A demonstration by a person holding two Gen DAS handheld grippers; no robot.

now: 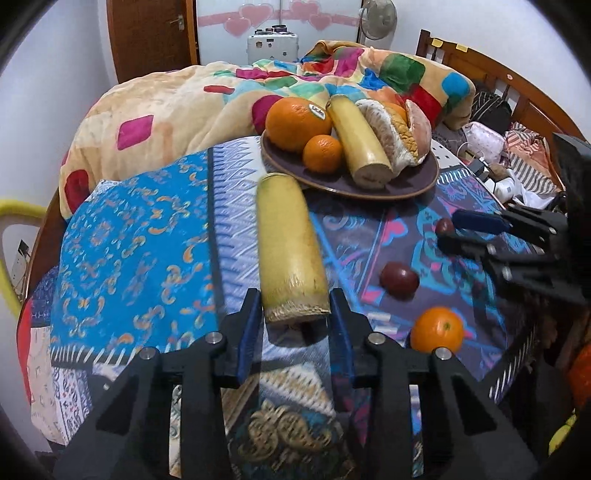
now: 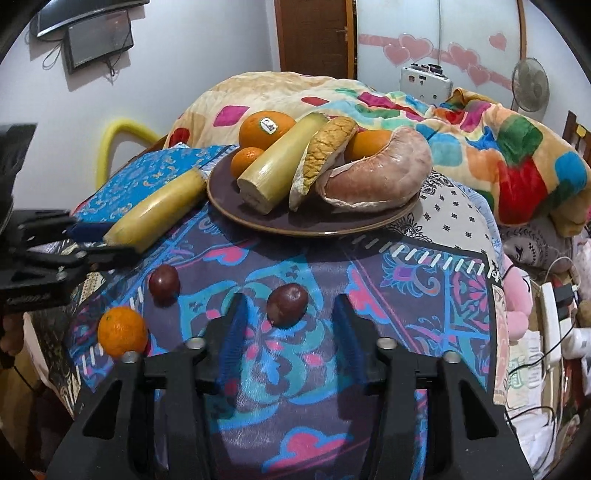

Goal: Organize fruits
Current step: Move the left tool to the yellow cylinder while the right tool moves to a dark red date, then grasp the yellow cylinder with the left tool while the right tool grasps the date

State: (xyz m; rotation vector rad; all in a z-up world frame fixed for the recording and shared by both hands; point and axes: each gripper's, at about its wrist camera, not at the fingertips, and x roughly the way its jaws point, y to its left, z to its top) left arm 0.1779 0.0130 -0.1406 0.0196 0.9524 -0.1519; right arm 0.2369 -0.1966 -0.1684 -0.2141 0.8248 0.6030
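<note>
Fingers of your left gripper squeeze the yellow stalk, your right gripper sits loose around a dark fruit, the plate half full, small orange left.

Right claw open — dark plum between its pads.

A brown wooden door is standing in the white wall; a round fan is sitting beside the wooden bed headboard.

A home bedroom: a wooden bed frame, a bright patchwork blanket, a wardrobe with pink hearts, a fan.
</note>
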